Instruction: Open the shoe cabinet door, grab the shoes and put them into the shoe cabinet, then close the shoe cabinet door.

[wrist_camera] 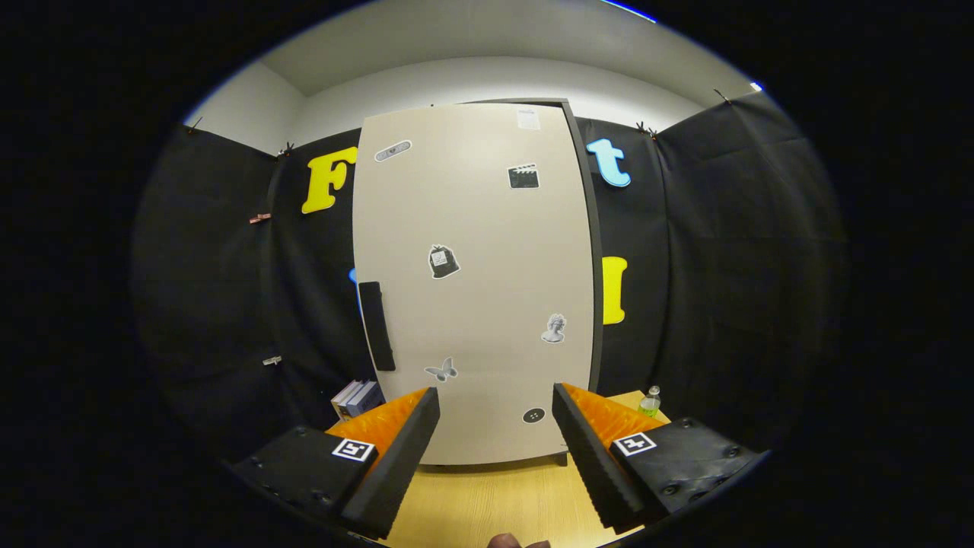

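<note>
Facing the shoe cabinet door (475, 281), shut, its black handle (377, 326) on its left edge; my gripper (494, 426) gapes wide, holding nothing. Door closed suits either start or finish; shoes unseen

books (356, 397): half hidden behind finger | door stickers (443, 262): too small

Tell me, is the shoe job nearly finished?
Hard to say. The cabinet door is shut, which fits both before opening and after closing. The gripper is open and empty, facing the door above the wooden table. The black handle sits beyond the fingers.
</note>
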The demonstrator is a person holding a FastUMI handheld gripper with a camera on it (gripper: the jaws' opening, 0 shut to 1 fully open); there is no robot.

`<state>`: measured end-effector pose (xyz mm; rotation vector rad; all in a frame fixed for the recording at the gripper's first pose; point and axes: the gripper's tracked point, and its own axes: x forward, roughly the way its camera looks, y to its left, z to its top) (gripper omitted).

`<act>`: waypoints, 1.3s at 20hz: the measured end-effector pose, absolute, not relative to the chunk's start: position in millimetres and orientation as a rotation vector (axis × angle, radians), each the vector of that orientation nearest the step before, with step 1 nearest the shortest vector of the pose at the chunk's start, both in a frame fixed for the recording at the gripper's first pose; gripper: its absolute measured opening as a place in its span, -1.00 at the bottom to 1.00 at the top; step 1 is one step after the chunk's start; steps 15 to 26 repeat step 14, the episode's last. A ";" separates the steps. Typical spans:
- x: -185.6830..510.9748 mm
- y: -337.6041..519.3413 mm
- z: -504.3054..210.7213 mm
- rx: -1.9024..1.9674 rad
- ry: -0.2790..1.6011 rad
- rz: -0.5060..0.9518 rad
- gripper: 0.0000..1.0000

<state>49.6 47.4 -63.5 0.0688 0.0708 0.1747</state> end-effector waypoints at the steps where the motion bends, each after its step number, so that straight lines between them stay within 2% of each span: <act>1: 49.7 46.3 -62.3 0.068 0.070 0.178 0.96; 26: 49.3 31.0 -65.2 0.075 0.070 0.157 0.95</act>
